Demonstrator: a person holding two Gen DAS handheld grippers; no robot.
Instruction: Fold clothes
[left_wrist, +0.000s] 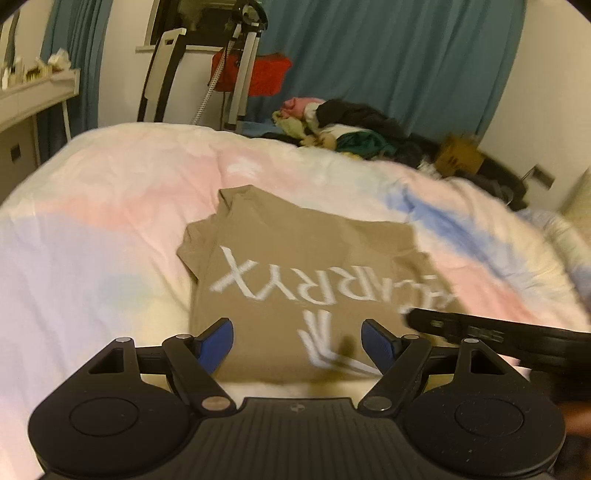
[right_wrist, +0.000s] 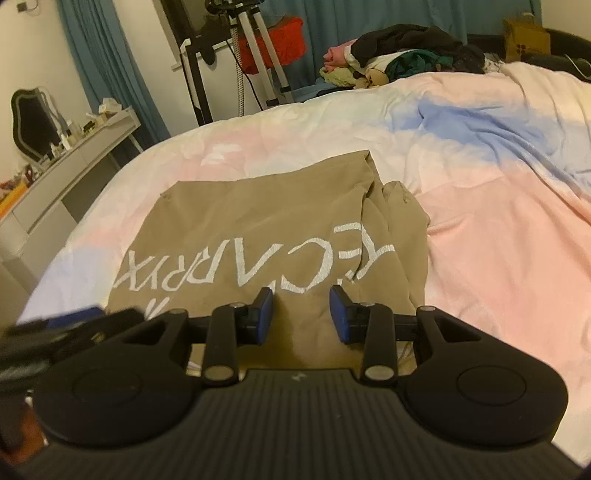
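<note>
Tan T-shirt partly folded on the pastel duvet, both grippers empty above its near edge.

The T-shirt (left_wrist: 295, 280) lies flat on the duvet (left_wrist: 92, 236), one side bunched. The left gripper (left_wrist: 297, 345) is spread wide and the right gripper (right_wrist: 301, 314) stands narrower; neither holds cloth. Probably best: pinch both near corners evenly, lift low, then fold toward the shirt's far edge.

Bed cover (right_wrist: 498, 229) bare L & R of shirt (right_wrist: 258, 221); clothes pile (right_wrist: 406, 51) blocks far edge.
</note>
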